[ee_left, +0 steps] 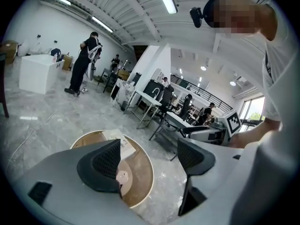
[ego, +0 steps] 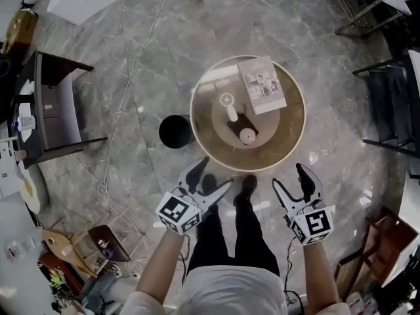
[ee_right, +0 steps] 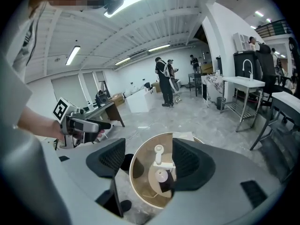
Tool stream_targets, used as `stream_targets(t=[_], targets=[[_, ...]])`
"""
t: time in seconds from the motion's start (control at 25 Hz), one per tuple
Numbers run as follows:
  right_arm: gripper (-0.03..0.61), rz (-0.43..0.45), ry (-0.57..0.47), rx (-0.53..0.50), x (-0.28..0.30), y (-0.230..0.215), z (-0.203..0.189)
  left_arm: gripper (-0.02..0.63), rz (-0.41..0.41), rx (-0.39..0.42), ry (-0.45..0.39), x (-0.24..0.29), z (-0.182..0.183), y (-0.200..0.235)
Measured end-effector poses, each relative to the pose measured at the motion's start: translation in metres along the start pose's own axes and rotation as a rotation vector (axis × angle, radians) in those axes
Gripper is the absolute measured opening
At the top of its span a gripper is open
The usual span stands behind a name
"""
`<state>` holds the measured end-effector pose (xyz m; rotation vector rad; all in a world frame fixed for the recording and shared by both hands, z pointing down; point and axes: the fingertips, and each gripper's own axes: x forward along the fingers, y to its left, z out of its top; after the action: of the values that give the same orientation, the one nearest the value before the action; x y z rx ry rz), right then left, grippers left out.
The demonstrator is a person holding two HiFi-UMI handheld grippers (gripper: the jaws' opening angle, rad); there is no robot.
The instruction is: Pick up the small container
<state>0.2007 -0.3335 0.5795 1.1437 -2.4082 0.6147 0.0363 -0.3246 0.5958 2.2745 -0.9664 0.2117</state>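
Note:
The small container (ego: 247, 135) is a white round pot on a dark block (ego: 237, 122) near the front of a round wooden table (ego: 292, 133). It also shows in the left gripper view, the small container (ee_left: 123, 176) beside the left jaw, and in the right gripper view as the small container (ee_right: 161, 175) between the jaws' line of sight. My left gripper (ego: 215, 173) hangs open and empty just short of the table's front edge. To its right, my right gripper (ego: 288, 175) is open too, holding nothing, a little off the table's rim.
A white hand fan (ego: 228, 104) and a magazine (ego: 262, 84) lie on the table behind the container. A black bin (ego: 175, 131) stands on the marble floor left of the table. A dark desk (ego: 56, 107) is far left, chairs (ego: 387, 104) at right. People stand in the distance (ee_left: 86, 62).

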Motion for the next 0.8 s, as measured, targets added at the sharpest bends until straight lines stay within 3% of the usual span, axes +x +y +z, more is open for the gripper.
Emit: stream_targets(t=[0.8], targets=[[0.325, 0.136, 0.138, 0.002, 0.142, -0.026, -0.174, 0.38, 0.011, -0.016, 0.087, 0.095, -0.16, 0.08]])
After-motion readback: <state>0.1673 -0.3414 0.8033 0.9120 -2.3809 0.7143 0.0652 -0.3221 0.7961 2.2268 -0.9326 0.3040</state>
